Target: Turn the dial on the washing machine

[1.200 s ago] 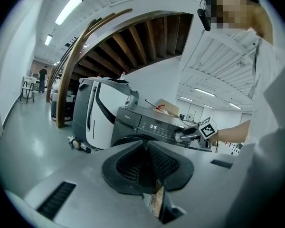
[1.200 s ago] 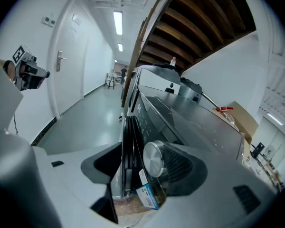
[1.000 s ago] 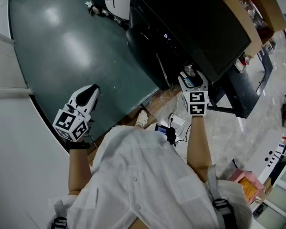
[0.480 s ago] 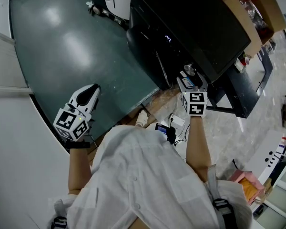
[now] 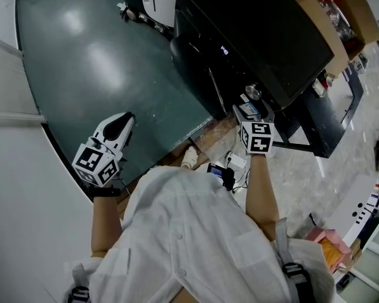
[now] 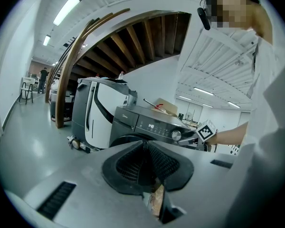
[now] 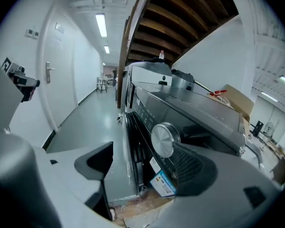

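Note:
The dark washing machine stands ahead of me, its lit display on the front panel. Its round silver dial sits at the panel's right end. My right gripper hovers just short of that dial, jaws wide open. In the right gripper view the dial lies between the jaws of the right gripper, close to the right one, untouched. My left gripper hangs over the green floor, away from the machine, and is shut on nothing. The left gripper view shows the left gripper and the dial.
A white machine stands beside the washer. A cardboard box lies on top of it. Cables and a small device lie on the floor at my feet. A dark table frame is to the right, a white wall to the left.
My right gripper has eased back a little from the dial, and the display's characters show brighter. The left gripper has hardly moved.

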A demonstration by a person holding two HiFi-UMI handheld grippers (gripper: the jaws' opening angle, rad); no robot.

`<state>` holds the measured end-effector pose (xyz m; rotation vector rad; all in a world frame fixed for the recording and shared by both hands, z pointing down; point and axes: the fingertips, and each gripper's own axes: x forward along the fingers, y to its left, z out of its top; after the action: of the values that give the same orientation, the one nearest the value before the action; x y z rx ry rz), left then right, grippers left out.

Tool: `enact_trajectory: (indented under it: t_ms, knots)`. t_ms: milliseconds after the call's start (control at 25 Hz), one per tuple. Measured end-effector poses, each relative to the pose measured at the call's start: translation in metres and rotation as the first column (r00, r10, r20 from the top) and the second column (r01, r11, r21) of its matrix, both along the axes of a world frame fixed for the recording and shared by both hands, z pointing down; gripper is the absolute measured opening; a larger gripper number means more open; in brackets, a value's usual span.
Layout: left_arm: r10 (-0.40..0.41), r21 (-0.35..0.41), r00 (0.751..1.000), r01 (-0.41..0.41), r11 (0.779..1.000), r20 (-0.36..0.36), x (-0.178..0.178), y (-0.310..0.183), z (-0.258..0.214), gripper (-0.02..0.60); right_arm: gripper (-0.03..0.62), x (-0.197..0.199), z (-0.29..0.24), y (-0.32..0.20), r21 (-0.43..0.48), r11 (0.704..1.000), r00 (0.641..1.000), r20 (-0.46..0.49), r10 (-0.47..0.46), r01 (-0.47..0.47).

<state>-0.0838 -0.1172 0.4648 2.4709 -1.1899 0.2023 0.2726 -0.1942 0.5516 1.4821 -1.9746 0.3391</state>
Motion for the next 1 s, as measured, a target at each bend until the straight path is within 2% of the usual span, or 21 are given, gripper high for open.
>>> enact_trajectory:
  t_ms: [200, 280, 320, 360, 440, 560, 680, 760, 1000]
  knots:
    - [-0.003, -0.001, 1.000, 0.003, 1.000, 0.002, 0.000, 0.004, 0.001, 0.037, 0.386, -0.001, 0.001, 0.000, -0.008, 1.000, 0.999, 0.030, 0.013, -0.013]
    - [0.001, -0.001, 1.000, -0.001, 1.000, 0.003, 0.002, 0.005, 0.002, 0.037, 0.399, -0.002, 0.010, 0.004, -0.055, 0.998, 0.999, 0.046, 0.009, -0.006]
    - [0.003, 0.000, 1.000, -0.003, 1.000, 0.004, 0.003, 0.005, 0.002, 0.037, 0.399, -0.005, 0.017, 0.007, -0.093, 0.996, 0.998, 0.054, -0.009, 0.014]
    - [0.004, 0.000, 1.000, -0.004, 1.000, 0.003, 0.003, 0.005, 0.002, 0.037, 0.318, -0.010, 0.023, 0.012, -0.129, 0.991, 0.998, 0.053, -0.038, 0.045]
    - [0.004, 0.002, 1.000, -0.004, 1.000, 0.002, 0.004, 0.006, 0.000, 0.037, 0.334, -0.022, 0.028, 0.018, -0.150, 0.983, 0.995, 0.020, -0.100, 0.102]
    - [-0.001, 0.004, 1.000, 0.001, 1.000, 0.003, 0.001, 0.006, 0.000, 0.037, 0.341, -0.042, 0.013, 0.014, -0.083, 0.979, 0.983, 0.009, -0.185, 0.185]
    - [-0.006, 0.001, 1.000, 0.006, 1.000, 0.003, 0.000, 0.007, 0.001, 0.037, 0.341, -0.053, -0.013, -0.001, 0.007, 0.965, 0.963, -0.065, -0.262, 0.263]
    - [-0.005, 0.001, 1.000, 0.005, 1.000, 0.000, 0.001, 0.007, 0.001, 0.037, 0.341, -0.050, -0.025, -0.014, 0.036, 0.957, 0.951, -0.135, -0.279, 0.286]
    - [0.004, -0.004, 1.000, -0.004, 1.000, -0.004, 0.005, 0.009, 0.002, 0.037, 0.347, -0.024, -0.015, -0.034, -0.037, 0.958, 0.919, -0.274, -0.282, 0.283]
